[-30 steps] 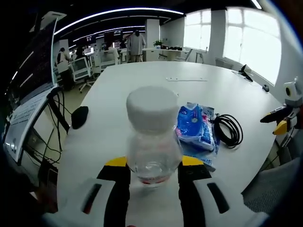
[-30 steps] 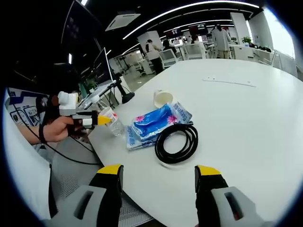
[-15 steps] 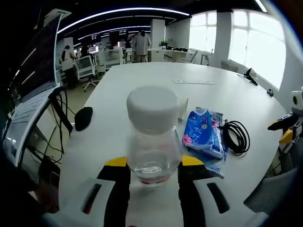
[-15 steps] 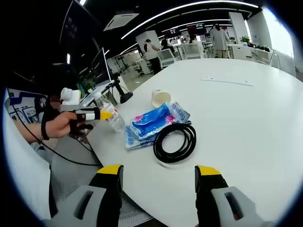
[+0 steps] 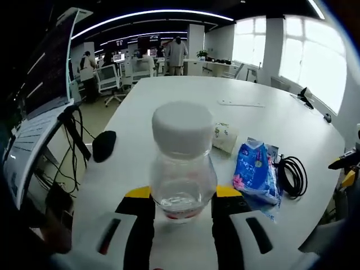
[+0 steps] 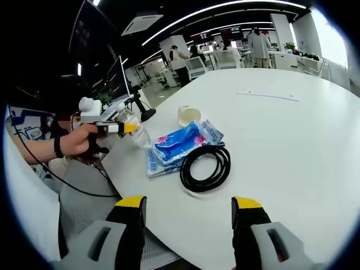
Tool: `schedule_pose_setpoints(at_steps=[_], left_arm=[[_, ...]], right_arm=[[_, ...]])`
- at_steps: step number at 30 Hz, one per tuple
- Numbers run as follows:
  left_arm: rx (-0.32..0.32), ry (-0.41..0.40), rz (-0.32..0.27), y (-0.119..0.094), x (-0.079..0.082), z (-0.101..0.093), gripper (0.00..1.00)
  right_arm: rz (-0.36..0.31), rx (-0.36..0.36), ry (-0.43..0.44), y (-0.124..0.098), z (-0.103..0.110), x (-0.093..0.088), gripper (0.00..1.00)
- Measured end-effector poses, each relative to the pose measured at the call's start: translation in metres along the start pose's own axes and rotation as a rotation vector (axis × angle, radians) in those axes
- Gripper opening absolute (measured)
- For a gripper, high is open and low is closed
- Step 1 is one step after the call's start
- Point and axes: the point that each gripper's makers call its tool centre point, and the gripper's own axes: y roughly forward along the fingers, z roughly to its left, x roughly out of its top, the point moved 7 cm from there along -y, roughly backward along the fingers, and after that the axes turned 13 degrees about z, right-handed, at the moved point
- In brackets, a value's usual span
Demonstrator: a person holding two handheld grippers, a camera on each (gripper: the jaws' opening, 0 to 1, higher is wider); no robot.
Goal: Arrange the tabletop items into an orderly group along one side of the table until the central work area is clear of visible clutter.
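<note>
The left gripper (image 5: 181, 202) was clamped on a small clear plastic bottle with a white screw cap (image 5: 183, 163), which filled the lower centre of the left gripper view, held above the near edge of the round white table (image 5: 169, 107). In the right gripper view the right gripper (image 6: 189, 214) stood with its jaws apart and nothing between them, at the bottom of the frame.

The step in hand looked like carrying the bottle toward the group. To the right of the bottle lay a pale paper cup on its side (image 5: 226, 136), then a blue plastic packet (image 5: 254, 173), then a coiled black cable (image 5: 293, 175). The next move probably called for setting the bottle down upright beside the cup. The bottle looked nearly empty, with a rounded body and a broad cap.
</note>
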Motion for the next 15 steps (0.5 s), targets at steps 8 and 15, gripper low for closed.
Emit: schedule_pose_setpoints(at_steps=[8,15], left_arm=[[0.001,-0.024,-0.007,0.011,0.013,0.007,0.38],[0.003,-0.05,-0.02,0.015,0.021,0.009,0.39]], right_arm=[[0.004,0.001,-0.007,0.001,-0.003,0.005,0.63],[0.004,-0.001,-0.002,0.0,-0.002,0.005,0.63]])
